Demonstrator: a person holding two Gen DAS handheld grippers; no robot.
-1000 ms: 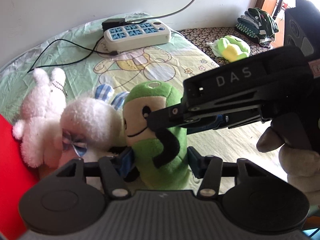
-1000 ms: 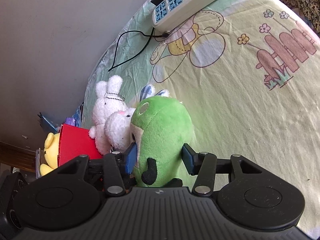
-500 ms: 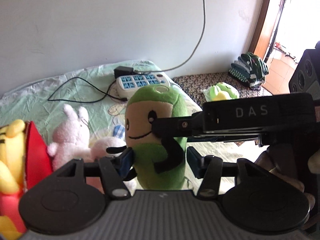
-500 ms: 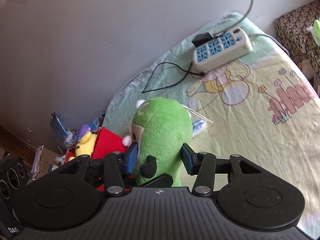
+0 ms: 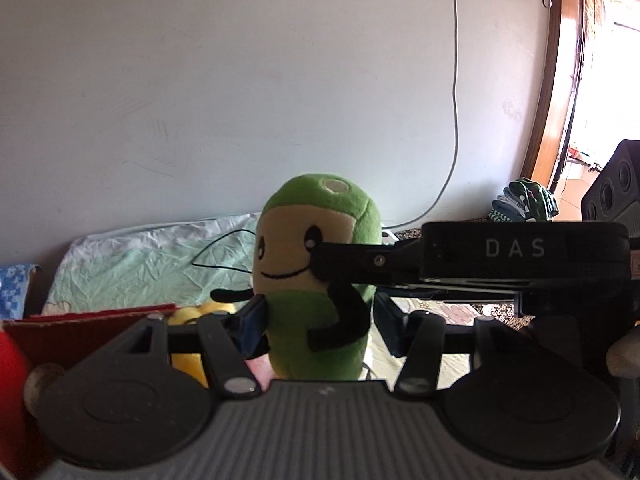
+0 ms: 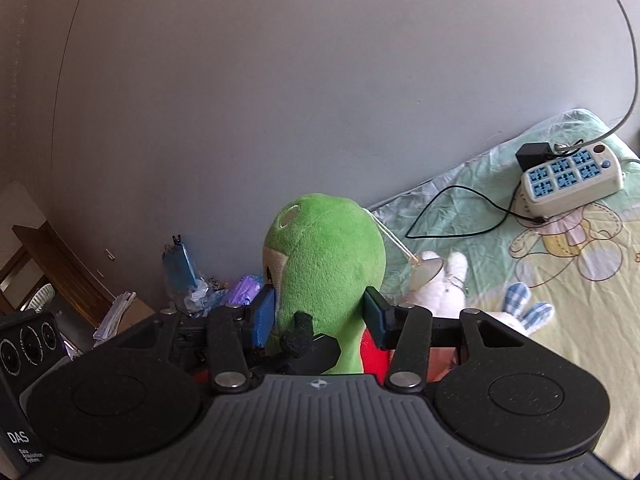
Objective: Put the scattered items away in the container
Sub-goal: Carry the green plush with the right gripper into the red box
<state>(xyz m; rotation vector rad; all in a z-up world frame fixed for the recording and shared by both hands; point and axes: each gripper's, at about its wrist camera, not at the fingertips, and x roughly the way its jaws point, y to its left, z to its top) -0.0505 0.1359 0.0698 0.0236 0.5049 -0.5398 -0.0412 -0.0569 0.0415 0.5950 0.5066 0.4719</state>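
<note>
Fingers (image 5: 256, 326) both pairs clamp green plush (image 5: 316, 280) | upright, smiling cream face, black arms

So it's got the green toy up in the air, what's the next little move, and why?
Probably shift the green plush toy sideways over the red box and lower it in. The left gripper and right gripper both clamp it, held upright above the bed. The box opening, with a yellow plush inside, sits just beside and below it.
</note>
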